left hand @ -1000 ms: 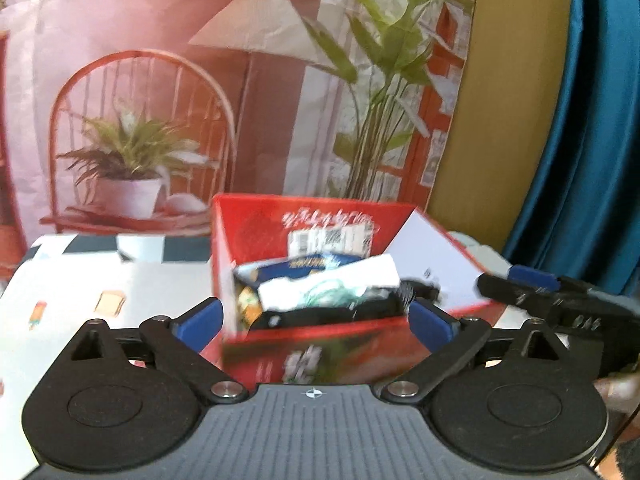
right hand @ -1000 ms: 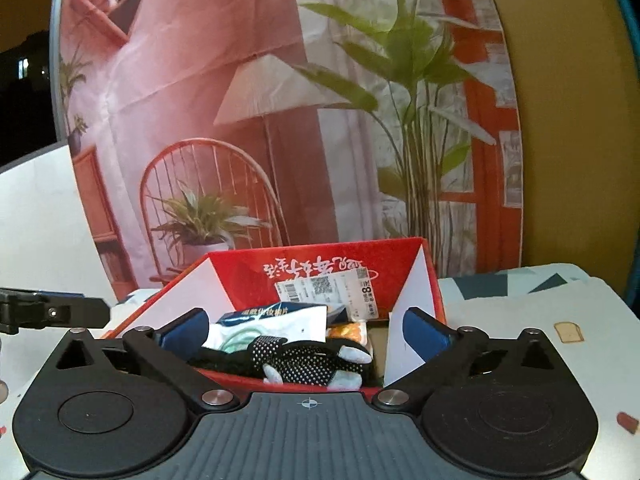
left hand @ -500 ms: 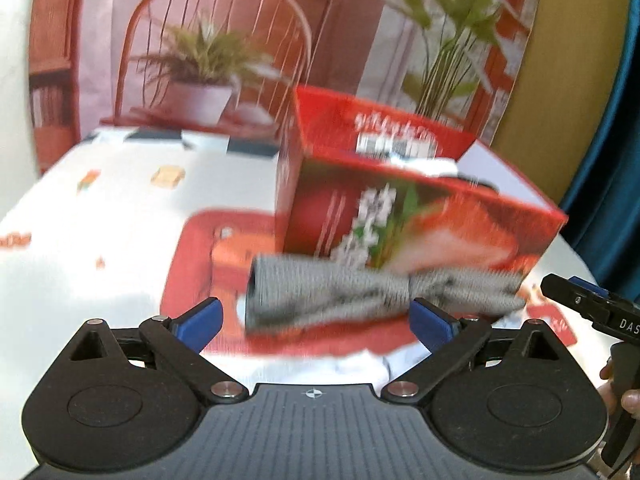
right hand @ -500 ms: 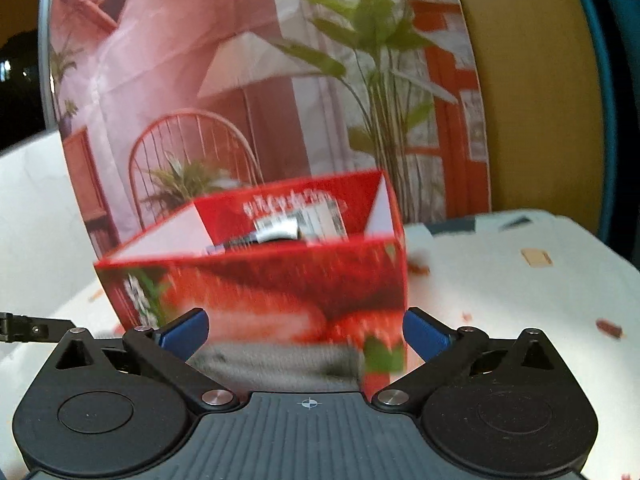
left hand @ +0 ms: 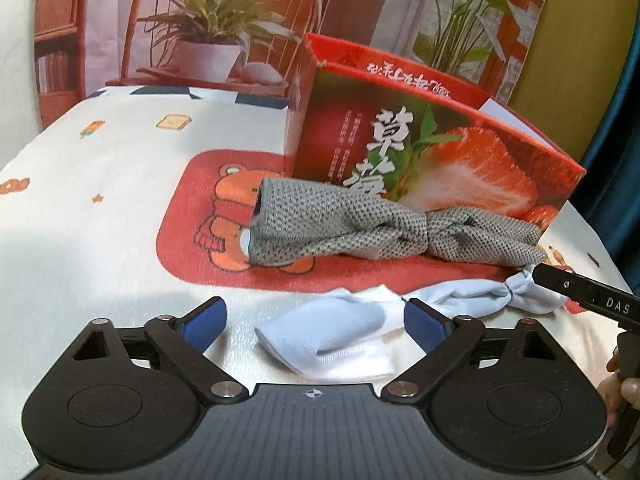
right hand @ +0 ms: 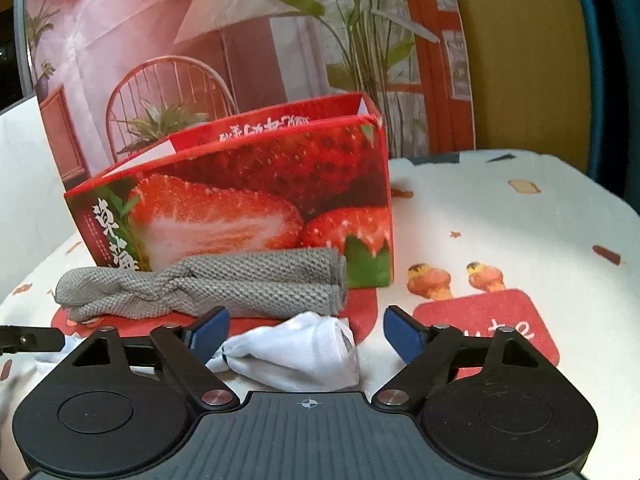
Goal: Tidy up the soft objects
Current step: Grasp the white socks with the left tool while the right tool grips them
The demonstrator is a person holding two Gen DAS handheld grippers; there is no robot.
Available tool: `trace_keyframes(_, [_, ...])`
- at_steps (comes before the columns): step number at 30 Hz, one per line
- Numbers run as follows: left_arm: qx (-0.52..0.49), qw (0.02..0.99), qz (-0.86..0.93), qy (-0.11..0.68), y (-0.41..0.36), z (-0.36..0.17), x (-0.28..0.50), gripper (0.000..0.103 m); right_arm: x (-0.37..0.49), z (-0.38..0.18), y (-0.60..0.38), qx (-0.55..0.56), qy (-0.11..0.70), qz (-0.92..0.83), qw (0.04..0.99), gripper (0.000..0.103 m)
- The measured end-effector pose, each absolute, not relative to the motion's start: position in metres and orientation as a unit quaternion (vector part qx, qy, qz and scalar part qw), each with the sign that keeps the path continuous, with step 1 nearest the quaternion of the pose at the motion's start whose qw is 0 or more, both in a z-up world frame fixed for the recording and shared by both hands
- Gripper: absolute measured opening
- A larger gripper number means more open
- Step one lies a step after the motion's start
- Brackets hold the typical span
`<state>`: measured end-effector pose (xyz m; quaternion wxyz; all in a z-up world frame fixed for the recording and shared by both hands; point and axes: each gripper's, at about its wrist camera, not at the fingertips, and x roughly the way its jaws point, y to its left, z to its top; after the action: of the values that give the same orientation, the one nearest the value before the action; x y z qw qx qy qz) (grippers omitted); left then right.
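Observation:
A red strawberry box (left hand: pixel 432 148) stands on the table; it also shows in the right wrist view (right hand: pixel 248 200). A grey knotted knit cloth (left hand: pixel 360 228) lies along its front, seen too in the right wrist view (right hand: pixel 208 288). A pale blue-white knotted sock (left hand: pixel 340 332) lies nearer me, and shows in the right wrist view (right hand: pixel 296 352). My left gripper (left hand: pixel 316 324) is open, low over one end of the sock. My right gripper (right hand: pixel 306 334) is open over the other end. The right gripper's finger (left hand: pixel 580 292) shows at the sock's far end.
The tablecloth (left hand: pixel 100 208) is white with cartoon prints and a red bear patch (left hand: pixel 208 216). A printed backdrop (right hand: pixel 200 40) with chair and plants hangs behind. A blue curtain (left hand: pixel 624 120) is at the right. The table edge curves at the far right (right hand: pixel 600 192).
Both grippers have dropped from above the box down to the table in front of it. The box's contents have gone out of sight; the grey cloth and the sock now lie before the fingers.

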<state>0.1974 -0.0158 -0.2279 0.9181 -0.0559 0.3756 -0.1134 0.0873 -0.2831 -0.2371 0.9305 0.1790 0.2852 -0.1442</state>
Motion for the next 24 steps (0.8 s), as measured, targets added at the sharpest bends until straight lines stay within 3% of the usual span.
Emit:
trace_keyframes(19, [-0.051,0.917,-0.131,0.374,-0.0207,-0.2356,0.1948,0.069,0.0950,-0.2469,-0.2911,0.201,0.312,-0.120,0.921,0.053])
trace_keyframes(24, [-0.047,0.916,-0.140,0.373,-0.0218,-0.2357,0.1939,0.058,0.0951,-0.2479,-0.2927,0.206,0.315,-0.119,0.919,0.050])
